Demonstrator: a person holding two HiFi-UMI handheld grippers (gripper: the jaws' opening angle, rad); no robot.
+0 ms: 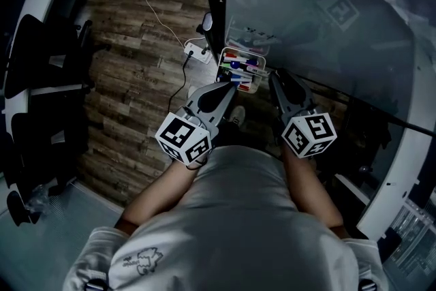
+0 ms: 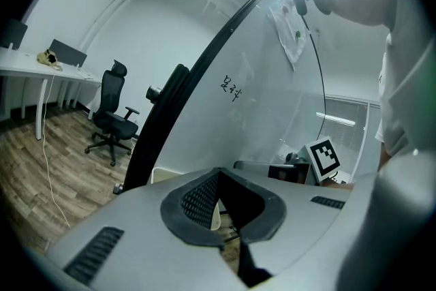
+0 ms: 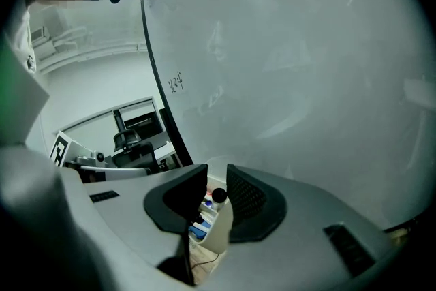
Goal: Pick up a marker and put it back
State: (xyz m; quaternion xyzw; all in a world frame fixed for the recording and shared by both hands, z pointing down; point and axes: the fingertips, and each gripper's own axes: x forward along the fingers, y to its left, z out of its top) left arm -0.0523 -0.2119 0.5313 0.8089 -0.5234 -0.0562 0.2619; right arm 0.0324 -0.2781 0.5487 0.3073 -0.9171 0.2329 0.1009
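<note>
Markers with coloured caps (image 1: pixel 238 67) all lie in the white tray (image 1: pixel 222 58) hung on the grey glass board (image 1: pixel 306 31); my left tongs (image 1: pixel 230 84) are closed on nothing and my right tongs (image 1: pixel 274 75) are narrowly parted just beside it, so that slim gap could, I judge, knock one out rather than grasp it.

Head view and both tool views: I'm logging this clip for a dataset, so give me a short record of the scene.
place: in front of a whiteboard
tray: by the whiteboard, holds several markers
left tool: tips together, empty
right tool: open, empty, tray seen beyond the gap
task stage: no marker picked up yet
</note>
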